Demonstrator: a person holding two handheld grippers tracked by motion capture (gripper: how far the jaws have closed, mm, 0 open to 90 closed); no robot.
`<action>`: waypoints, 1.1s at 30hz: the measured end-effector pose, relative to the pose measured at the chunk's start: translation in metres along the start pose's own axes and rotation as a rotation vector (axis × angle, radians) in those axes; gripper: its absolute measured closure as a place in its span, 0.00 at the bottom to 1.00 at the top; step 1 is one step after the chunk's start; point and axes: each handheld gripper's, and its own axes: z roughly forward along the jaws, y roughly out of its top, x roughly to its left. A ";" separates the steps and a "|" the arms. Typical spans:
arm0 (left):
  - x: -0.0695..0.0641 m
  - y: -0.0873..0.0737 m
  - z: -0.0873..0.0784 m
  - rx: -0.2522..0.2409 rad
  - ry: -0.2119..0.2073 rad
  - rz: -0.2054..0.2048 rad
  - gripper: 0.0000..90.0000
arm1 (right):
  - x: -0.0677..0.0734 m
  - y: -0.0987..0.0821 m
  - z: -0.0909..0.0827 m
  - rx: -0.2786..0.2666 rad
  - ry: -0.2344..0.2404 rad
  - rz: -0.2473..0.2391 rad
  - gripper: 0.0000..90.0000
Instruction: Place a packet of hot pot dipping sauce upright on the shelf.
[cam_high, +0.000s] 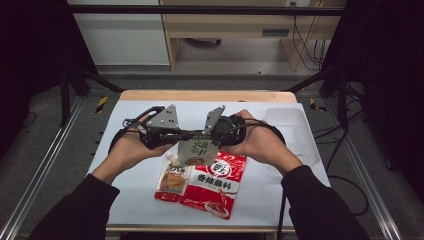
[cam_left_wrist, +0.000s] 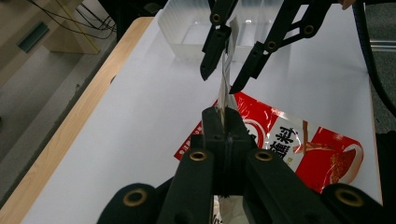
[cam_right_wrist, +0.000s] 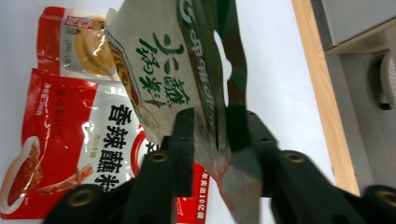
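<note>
Midair, green sachet (cam_high: 196, 148), between both tongs (cam_high: 187, 135)

Dark sleeves (cam_high: 320, 205) — black jaws with brass-ringed pivots, grey three-cornered plates (cam_high: 166, 118), black trailing cables.

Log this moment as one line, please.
left gripper: shut on green packet | right gripper: fingers straddling it | red packet: on table
</note>
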 end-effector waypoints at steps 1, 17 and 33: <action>0.000 0.000 0.002 -0.002 -0.004 -0.005 1.00 | 0.000 0.000 0.000 0.002 0.004 -0.003 0.86; 0.005 -0.011 0.007 -0.014 -0.010 -0.033 0.85 | -0.010 0.001 0.003 0.061 0.060 0.023 1.00; 0.007 -0.074 -0.018 -0.098 0.178 -0.193 0.30 | -0.033 -0.016 -0.007 0.028 0.058 0.044 1.00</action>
